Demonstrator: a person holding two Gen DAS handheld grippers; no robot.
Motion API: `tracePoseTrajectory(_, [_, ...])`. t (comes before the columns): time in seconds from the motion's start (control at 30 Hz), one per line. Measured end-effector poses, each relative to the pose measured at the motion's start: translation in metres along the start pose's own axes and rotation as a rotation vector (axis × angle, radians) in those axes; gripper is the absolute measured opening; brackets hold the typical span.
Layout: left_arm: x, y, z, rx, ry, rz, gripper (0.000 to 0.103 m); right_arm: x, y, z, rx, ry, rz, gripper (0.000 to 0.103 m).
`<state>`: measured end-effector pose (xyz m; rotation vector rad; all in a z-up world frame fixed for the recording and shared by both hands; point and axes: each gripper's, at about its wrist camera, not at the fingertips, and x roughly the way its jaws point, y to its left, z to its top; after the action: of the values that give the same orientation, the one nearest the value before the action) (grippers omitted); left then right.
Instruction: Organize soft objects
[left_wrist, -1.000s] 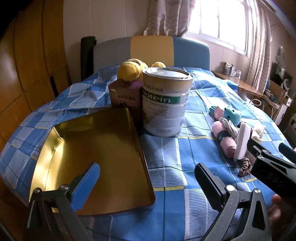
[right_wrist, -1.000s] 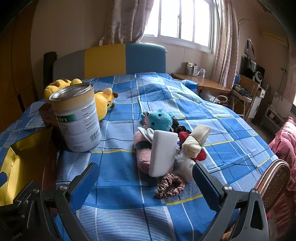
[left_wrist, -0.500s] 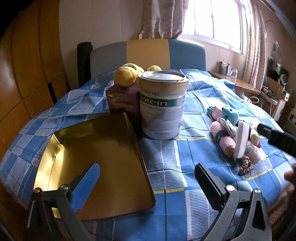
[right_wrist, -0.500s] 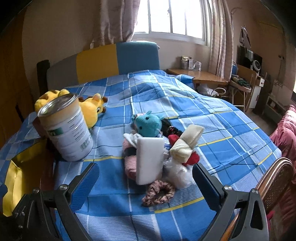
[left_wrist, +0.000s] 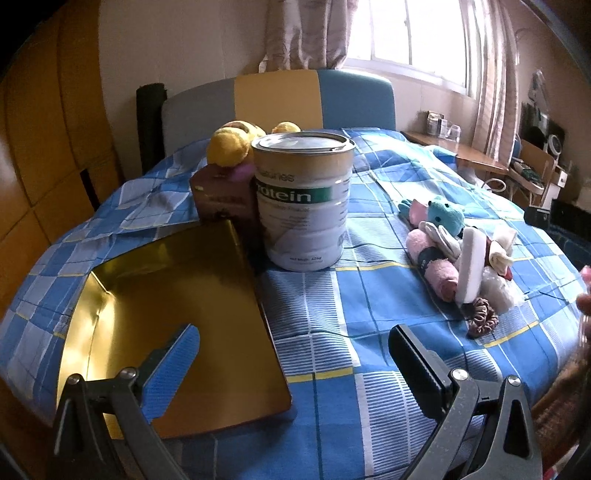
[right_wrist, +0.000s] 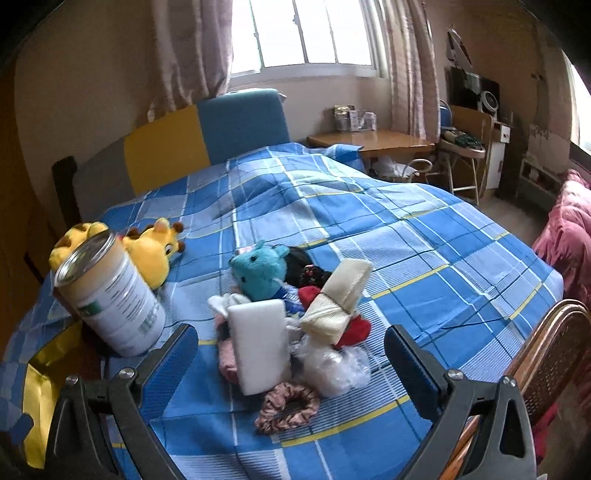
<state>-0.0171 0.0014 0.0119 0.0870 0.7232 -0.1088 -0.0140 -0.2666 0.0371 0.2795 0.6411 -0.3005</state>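
Note:
A pile of soft things lies on the blue checked bed: a white sponge (right_wrist: 260, 345), a teal plush (right_wrist: 260, 271), a cream roll (right_wrist: 338, 301), a pink rolled towel (left_wrist: 437, 271), a clear plastic bag (right_wrist: 334, 365) and a brown scrunchie (right_wrist: 286, 406). A yellow giraffe plush (right_wrist: 151, 251) lies behind the tin. My right gripper (right_wrist: 291, 362) is open and empty, just in front of the pile. My left gripper (left_wrist: 295, 363) is open and empty over the right edge of the gold tray (left_wrist: 166, 295).
A tall protein tin (left_wrist: 303, 199) stands beside a dark purple box (left_wrist: 221, 195) at the tray's far corner. A wicker chair back (right_wrist: 550, 354) is at the bed's right edge. A wooden desk (right_wrist: 369, 140) and clutter stand by the window.
Both grippers have pulled back and risen, so the views are wider. The right view has swung left onto the pile. The right gripper has left the left view. Nothing on the bed moved.

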Motion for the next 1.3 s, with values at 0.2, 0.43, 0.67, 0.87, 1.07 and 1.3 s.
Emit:
tracePoseTrajectory(0.2, [0.003, -0.004, 0.001, 0.004, 0.006, -0.039, 0.103, 0.004, -0.016, 0.019, 0.042, -0.035, -0.011, 0.103])
tracePoseTrajectory(0.43, [0.007, -0.01, 0.001, 0.007, 0.023, -0.076, 0.103, 0.009, -0.035, 0.043, 0.123, -0.067, 0.008, 0.103])
tracePoseTrajectory(0.67, [0.012, -0.018, 0.003, 0.02, 0.037, -0.177, 0.103, 0.031, -0.057, 0.053, 0.222, -0.087, 0.048, 0.103])
tracePoseTrajectory(0.87, [0.027, -0.031, 0.008, 0.025, 0.118, -0.268, 0.103, 0.063, -0.075, 0.048, 0.269, -0.05, 0.049, 0.103])
tracePoseTrajectory(1.07, [0.039, -0.052, 0.023, 0.078, 0.116, -0.238, 0.103, 0.068, -0.083, 0.046, 0.306, -0.038, 0.06, 0.103])
tracePoseTrajectory(1.3, [0.066, -0.098, 0.048, 0.155, 0.139, -0.34, 0.095, 0.069, -0.086, 0.045, 0.318, -0.032, 0.074, 0.103])
